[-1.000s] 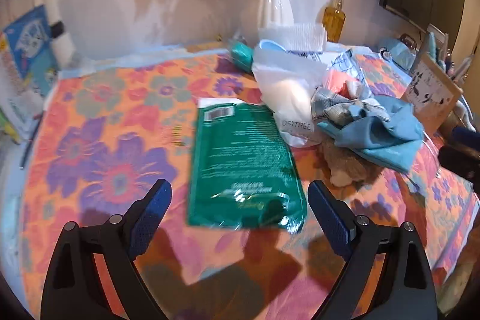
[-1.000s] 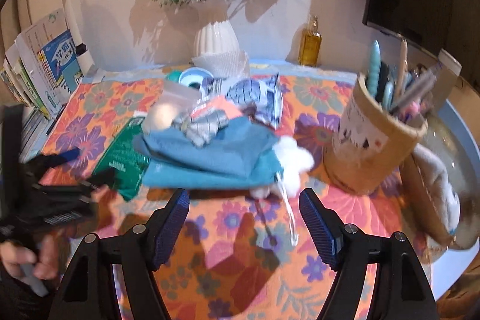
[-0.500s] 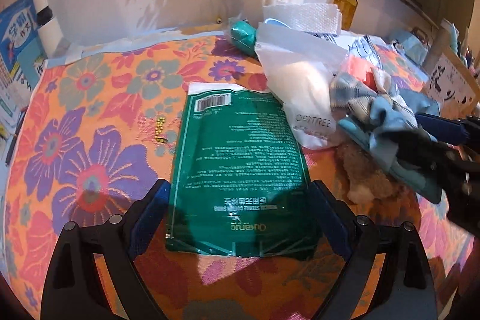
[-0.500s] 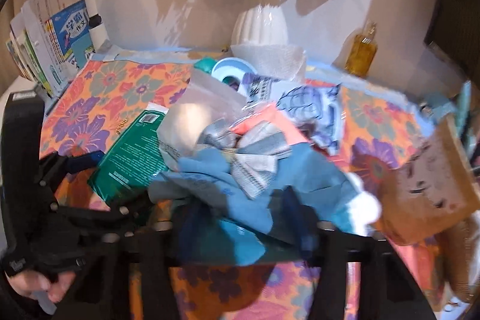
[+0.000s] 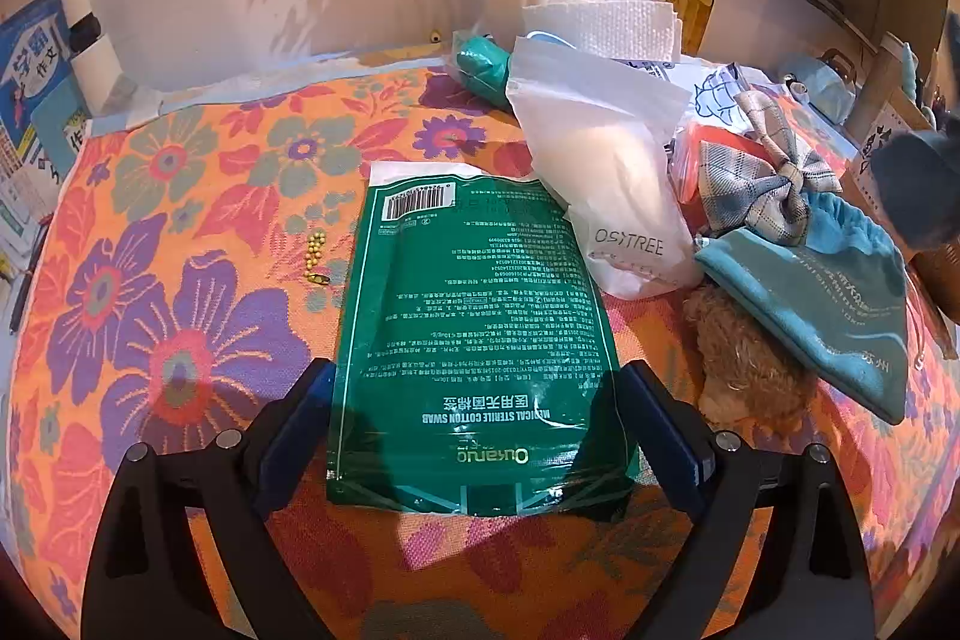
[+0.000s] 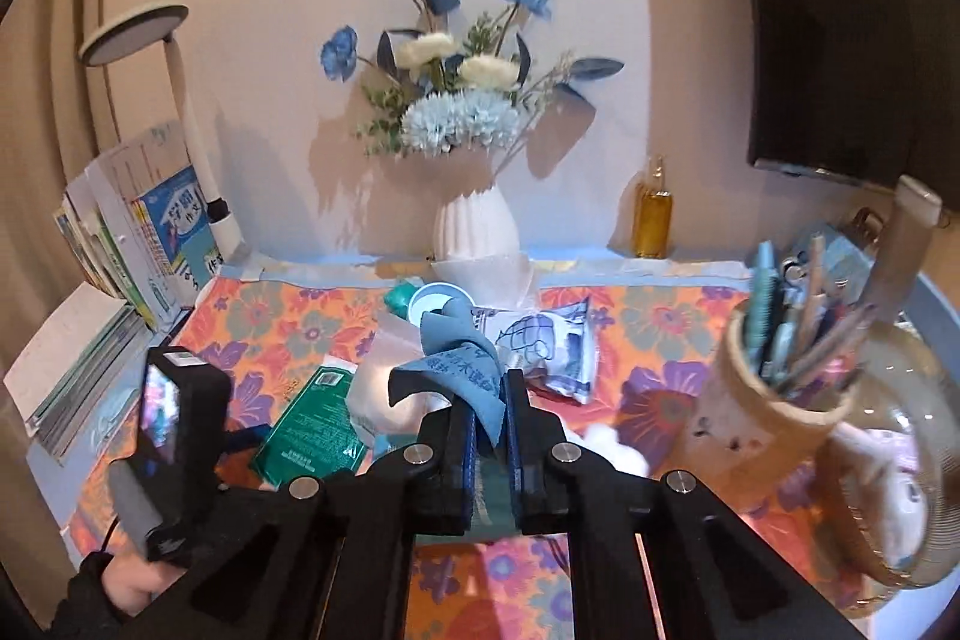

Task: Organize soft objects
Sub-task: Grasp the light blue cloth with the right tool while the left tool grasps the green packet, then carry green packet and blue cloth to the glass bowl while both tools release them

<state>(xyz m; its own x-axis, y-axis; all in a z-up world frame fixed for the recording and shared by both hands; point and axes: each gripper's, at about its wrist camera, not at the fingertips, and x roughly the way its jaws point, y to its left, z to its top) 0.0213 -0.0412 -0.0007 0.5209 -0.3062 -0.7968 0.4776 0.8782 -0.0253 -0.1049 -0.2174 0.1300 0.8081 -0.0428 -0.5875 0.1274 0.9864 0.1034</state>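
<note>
My right tongs [image 6: 492, 403], just closed, pinch the blue drawstring pouch [image 6: 465, 358] above the table [image 5: 180, 196]; my left tongs [image 5: 480, 424] gape wide around the green swab packet [image 5: 480, 328].

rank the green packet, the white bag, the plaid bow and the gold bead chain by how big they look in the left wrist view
1. green packet, though it lies nearest the camera
2. white bag
3. plaid bow
4. gold bead chain, by far the smallest

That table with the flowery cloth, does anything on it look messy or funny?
Yes. The soft things sit in a jumbled heap: a plaid bow on a blue drawstring pouch, with a furry brown toy squashed underneath. A tiny gold bead chain lies alone on the flowery cloth beside the green cotton swab packet.
</note>
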